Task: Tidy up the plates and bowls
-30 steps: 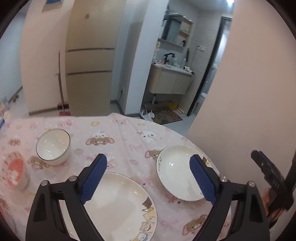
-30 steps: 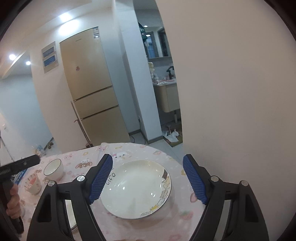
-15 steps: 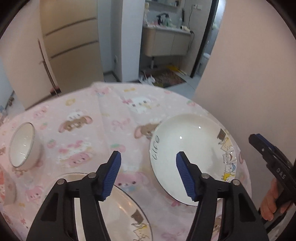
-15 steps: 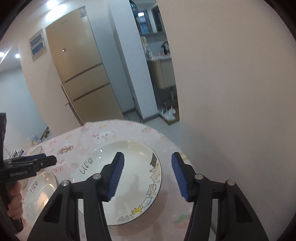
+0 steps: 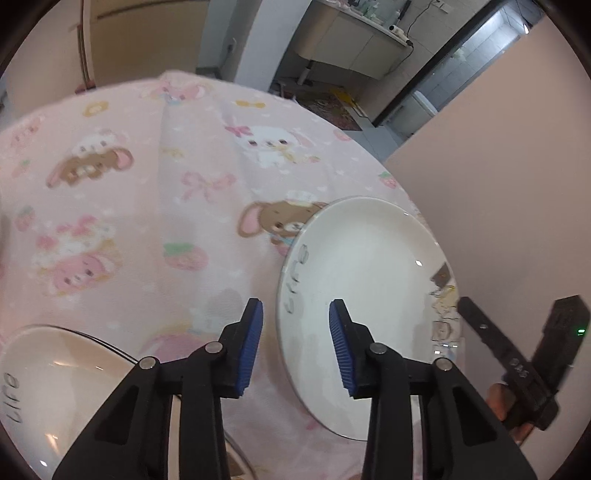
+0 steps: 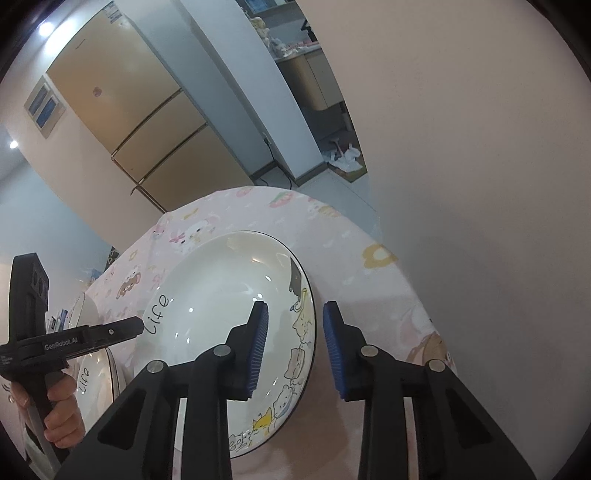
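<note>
Left wrist view: your left gripper (image 5: 295, 332) hovers low over a round table draped in a pink cartoon-print tablecloth (image 5: 147, 177), its blue-padded fingers (image 5: 252, 343) parted and holding nothing. They straddle the near left rim of a white deep plate (image 5: 369, 280) lettered "Life", one pad over the cloth, the other over the plate's well. A second "Life" plate (image 5: 55, 387) lies at lower left, partly hidden under the gripper's frame. Your right gripper (image 5: 517, 362) shows at the plate's far right edge, your hand wrapped around its handle. Beyond the table, a doorway opens onto a washroom with a beige vanity cabinet (image 5: 351, 29); a plain pinkish wall (image 5: 498, 166) stands close on the right.

Right wrist view: your right gripper (image 6: 293, 343) also has its jaws apart and empty, set either side of the same plate's (image 6: 221, 288) right rim, where cartoon cats run along the border; whether a pad touches the china cannot be told. The left gripper's tip (image 6: 125, 326) reaches the plate's opposite edge beside the lettering, with the second plate (image 6: 92, 369) just behind it. The tablecloth (image 6: 351, 251) ends near the white wall (image 6: 480, 147). A tall gold-toned refrigerator (image 6: 140, 110) stands across the room under ceiling spotlights.
</note>
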`<state>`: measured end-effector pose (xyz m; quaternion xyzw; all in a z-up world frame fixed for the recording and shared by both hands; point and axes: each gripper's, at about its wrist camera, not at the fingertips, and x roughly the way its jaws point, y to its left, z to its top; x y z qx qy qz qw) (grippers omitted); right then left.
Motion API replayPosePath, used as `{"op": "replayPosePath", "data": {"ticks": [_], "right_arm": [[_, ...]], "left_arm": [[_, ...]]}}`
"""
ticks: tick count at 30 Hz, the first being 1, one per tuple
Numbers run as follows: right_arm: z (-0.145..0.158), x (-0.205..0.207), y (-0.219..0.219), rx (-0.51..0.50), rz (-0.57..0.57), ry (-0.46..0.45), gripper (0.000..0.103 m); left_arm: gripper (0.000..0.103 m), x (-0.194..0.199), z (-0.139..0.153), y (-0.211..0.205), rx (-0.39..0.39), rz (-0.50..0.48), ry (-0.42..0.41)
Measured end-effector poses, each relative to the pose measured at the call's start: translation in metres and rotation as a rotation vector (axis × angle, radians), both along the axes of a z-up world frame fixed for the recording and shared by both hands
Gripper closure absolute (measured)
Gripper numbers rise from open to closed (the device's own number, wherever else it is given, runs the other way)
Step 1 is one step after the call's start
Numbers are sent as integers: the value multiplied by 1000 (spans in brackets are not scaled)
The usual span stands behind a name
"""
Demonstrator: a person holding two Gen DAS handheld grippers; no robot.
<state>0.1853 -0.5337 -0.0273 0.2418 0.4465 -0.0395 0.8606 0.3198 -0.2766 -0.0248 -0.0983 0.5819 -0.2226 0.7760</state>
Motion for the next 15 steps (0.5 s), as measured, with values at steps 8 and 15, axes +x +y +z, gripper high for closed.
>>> {"op": "replayPosePath", "data": {"ticks": [8, 15], "right_arm": [[-19, 7, -7, 120, 7, 44, 85], [-35, 15, -10, 190, 11, 68, 88]], "left_arm": [[82, 9, -21, -6, -18, 29, 109], [92, 8, -22, -6, 25, 7, 88]]}}
